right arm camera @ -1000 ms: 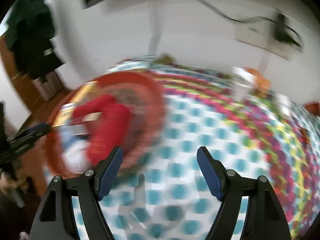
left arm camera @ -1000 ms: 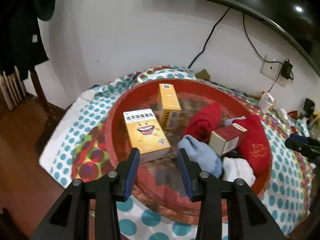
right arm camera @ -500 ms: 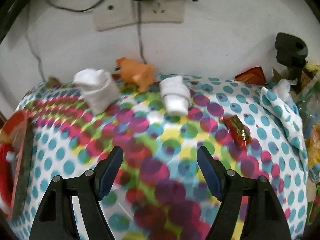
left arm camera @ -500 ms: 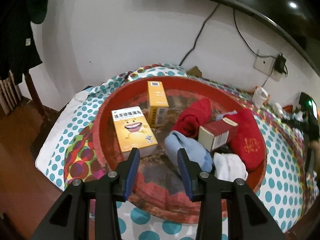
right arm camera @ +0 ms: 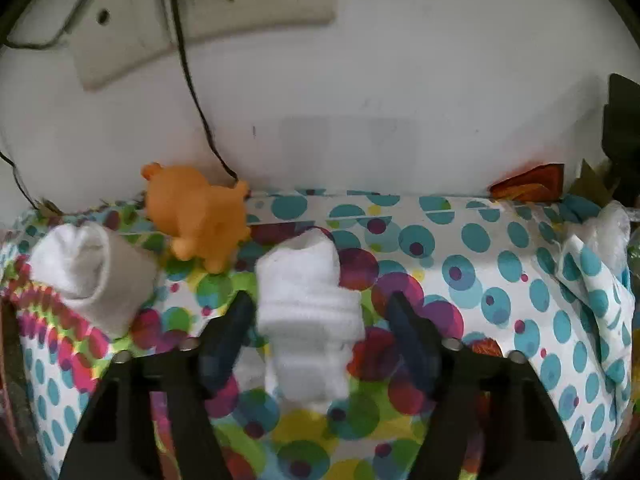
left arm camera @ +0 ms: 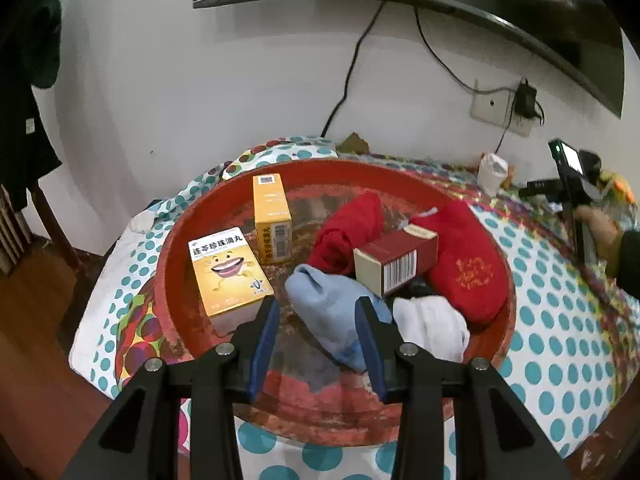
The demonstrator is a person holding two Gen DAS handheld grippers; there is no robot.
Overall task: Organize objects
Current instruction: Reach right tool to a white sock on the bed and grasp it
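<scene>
My left gripper (left arm camera: 316,308) hangs open over the near side of a round red tray (left arm camera: 168,256), with nothing between its fingers. The tray holds two yellow boxes (left arm camera: 228,268), a dark red box (left arm camera: 396,260), two red socks (left arm camera: 468,272), a blue sock (left arm camera: 328,312) and a white sock (left arm camera: 432,328). In the right wrist view, a rolled white sock (right arm camera: 308,312) lies on the dotted cloth between the jaws of my right gripper (right arm camera: 320,304). Those jaws are closing, and a small gap shows on each side of the sock.
A second rolled white sock (right arm camera: 92,276) and an orange toy animal (right arm camera: 200,216) lie just left of the right gripper, close to the wall. A wall socket (right arm camera: 208,12) with a hanging cable is above. A red wrapper (right arm camera: 528,184) and bunched cloth (right arm camera: 592,272) sit to the right.
The right gripper swung away from the tray to the far side of the table, dropped over the rolled white sock, and its jaws narrowed. The left gripper shifted slightly over the tray.
</scene>
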